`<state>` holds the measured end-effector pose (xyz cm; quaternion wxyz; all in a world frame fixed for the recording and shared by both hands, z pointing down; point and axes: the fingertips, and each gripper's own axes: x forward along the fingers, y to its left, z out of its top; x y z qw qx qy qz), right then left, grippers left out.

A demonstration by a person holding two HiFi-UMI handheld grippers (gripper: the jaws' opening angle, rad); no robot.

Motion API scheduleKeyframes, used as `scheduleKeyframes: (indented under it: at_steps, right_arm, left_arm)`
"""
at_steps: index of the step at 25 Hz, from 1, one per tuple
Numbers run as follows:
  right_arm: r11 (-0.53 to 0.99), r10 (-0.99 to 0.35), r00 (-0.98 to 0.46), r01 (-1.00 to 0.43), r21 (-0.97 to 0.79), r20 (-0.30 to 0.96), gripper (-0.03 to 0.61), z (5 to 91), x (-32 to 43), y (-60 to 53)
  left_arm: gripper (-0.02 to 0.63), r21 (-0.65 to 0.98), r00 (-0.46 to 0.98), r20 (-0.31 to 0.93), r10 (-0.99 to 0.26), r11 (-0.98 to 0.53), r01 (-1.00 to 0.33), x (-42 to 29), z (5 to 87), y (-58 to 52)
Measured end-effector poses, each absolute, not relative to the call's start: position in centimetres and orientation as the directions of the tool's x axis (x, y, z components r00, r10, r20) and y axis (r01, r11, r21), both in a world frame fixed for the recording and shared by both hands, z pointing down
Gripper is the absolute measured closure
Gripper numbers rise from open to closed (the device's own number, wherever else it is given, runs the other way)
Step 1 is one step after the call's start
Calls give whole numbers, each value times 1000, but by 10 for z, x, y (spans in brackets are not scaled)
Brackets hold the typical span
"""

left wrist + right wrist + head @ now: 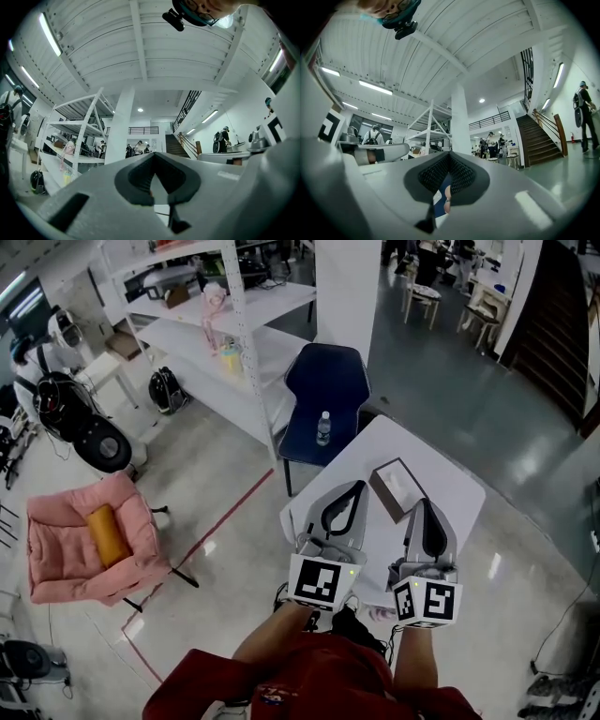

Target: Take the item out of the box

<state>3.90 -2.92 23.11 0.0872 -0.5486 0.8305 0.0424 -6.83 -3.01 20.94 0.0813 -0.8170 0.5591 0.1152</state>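
Your left gripper [358, 487] has its claw pressed together: in the left gripper view [152, 155] the dark pads meet at the tip and nothing sits between them. Your right gripper [424, 503] is the same; the right gripper view [449, 154] shows its ribbed pads closed tip to tip and empty, with only a sliver of background showing through the slit below. Both grippers point away from you, side by side, over the near part of the square white table [452, 486].

The small open cardboard box [397, 487] lies on that table and, in the head view, shows between your two claw tips, just right of the left one. Something pale fills its inside; what it is cannot be made out.

Beyond the table's far left corner stands a dark blue chair [330, 379] with a clear plastic bottle [323, 428] on its seat. Well off to the left sits a pink armchair [58, 521] holding an orange cushion [108, 534].
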Motion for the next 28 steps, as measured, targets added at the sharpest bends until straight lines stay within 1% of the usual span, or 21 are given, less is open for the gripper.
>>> scheduleKeyframes:
  at_steps: [14, 28]
  right_arm:
    - [418, -893, -401, -907, -48, -203, 578, 221, 82, -119]
    - [404, -902, -385, -912, -66, -192, 578, 233, 139, -180]
  left_arm:
    - [612, -58, 343, -276, -898, -341, -938, -23, 195, -114]
    - [612, -54, 337, -275, -900, -335, -941, 26, 199, -179]
